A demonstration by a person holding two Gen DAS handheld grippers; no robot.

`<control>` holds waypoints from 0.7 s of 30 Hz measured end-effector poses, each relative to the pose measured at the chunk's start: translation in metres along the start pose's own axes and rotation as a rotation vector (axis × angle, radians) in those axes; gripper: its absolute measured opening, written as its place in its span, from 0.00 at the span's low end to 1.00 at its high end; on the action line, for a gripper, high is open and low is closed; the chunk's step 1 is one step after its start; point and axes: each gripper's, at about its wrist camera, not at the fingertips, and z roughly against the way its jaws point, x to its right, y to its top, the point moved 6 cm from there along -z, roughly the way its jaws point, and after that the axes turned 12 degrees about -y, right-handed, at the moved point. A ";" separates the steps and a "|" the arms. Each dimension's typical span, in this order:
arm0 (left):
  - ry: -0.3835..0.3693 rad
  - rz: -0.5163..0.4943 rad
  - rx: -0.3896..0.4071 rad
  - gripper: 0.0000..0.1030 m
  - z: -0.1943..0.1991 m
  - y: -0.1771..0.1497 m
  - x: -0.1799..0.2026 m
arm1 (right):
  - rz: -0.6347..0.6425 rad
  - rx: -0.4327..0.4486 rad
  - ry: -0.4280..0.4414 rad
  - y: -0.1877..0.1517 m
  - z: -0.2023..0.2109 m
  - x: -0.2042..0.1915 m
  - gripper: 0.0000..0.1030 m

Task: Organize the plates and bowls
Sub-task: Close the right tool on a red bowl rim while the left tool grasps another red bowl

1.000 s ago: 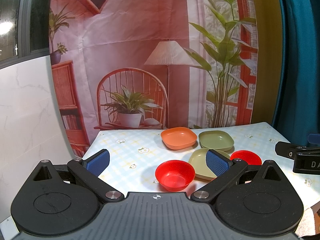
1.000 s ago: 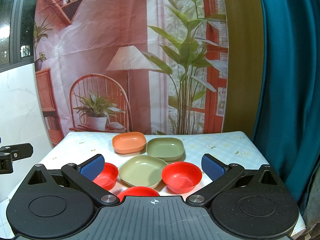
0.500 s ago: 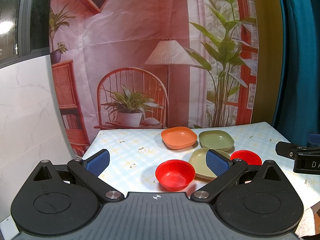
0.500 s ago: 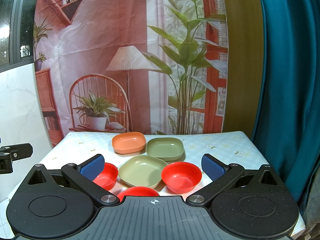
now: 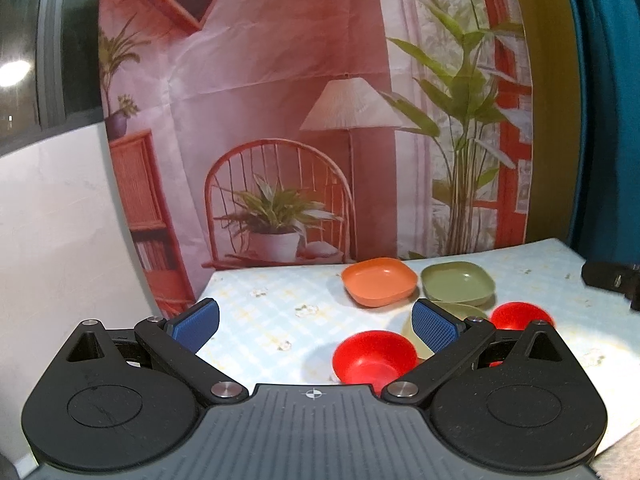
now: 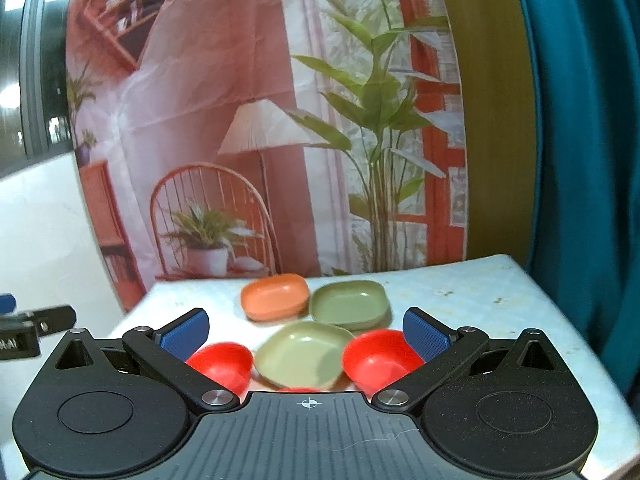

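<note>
On the checked tablecloth (image 5: 264, 316) stand an orange plate (image 5: 378, 281), a green plate (image 5: 458, 283), a second green plate (image 6: 302, 354), and three red bowls: one at left (image 6: 222, 362), one at right (image 6: 378, 356), one mostly hidden under the right gripper's body (image 6: 298, 390). In the left wrist view the nearest red bowl (image 5: 374, 356) sits just ahead, right of centre. My left gripper (image 5: 316, 322) is open and empty. My right gripper (image 6: 306, 330) is open and empty, close above the second green plate.
A printed backdrop (image 5: 320, 120) hangs behind the table. A white wall (image 5: 60, 220) is at the left, a teal curtain (image 6: 580, 140) at the right. The table's right edge (image 6: 560, 320) is near the right gripper. The other gripper shows at the edge of each view (image 5: 612, 278).
Both grippers have moved forward and lower toward the dishes, which now look nearer. The right wrist view has swung right. Both stay open.
</note>
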 end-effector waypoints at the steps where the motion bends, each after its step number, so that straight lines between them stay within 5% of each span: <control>1: 0.003 -0.007 -0.002 1.00 -0.005 -0.001 0.001 | -0.007 0.009 -0.001 0.001 -0.006 0.003 1.00; 7: 0.012 -0.006 -0.036 1.00 -0.042 -0.005 -0.001 | 0.006 0.019 -0.045 -0.008 -0.047 0.018 1.00; 21: -0.027 0.013 -0.151 1.00 -0.111 -0.054 0.014 | 0.073 -0.118 -0.144 -0.060 -0.097 0.029 1.00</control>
